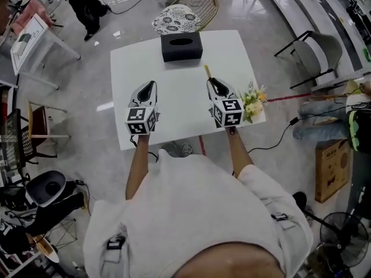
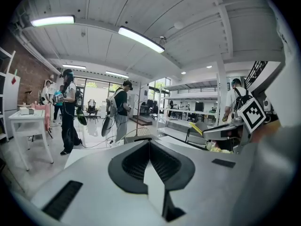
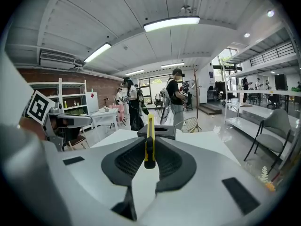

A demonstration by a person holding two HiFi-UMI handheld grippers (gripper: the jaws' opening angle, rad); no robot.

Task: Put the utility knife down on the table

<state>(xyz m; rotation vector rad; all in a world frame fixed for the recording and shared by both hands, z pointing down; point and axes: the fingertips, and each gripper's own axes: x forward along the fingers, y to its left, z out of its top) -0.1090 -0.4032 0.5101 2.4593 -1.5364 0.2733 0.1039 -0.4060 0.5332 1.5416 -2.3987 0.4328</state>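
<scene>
Shoulders in a white shirt (image 1: 191,213) fill the foot of the head view, with both forearms reaching out over the table (image 1: 174,120). Right gripper (image 1: 215,86): fingers pinching the knife (image 1: 207,72), which is yellow with a black part sitting between the pads. The knife's long axis runs in line with the jaws. It sticks out past the fingertips toward the box (image 1: 181,46), its free end stopping short of the box's near right corner. The knife is not yet on the table; it appears to be held above the surface, though the gap beneath cannot be judged. Left gripper (image 1: 146,90): fingers pressed together with nothing between them, near left of the box and well apart from the knife. Flowers (image 1: 254,102) lie at the table edge, near right of the box, just beside the right gripper. Assessment: the put-down falls to the right hand alone. Bare table lies below and ahead of the knife, between it and the box, so lowering it along its present axis and then parting the fingers should suffice. Risk: a tilted release could let the free end drop or slide.
</scene>
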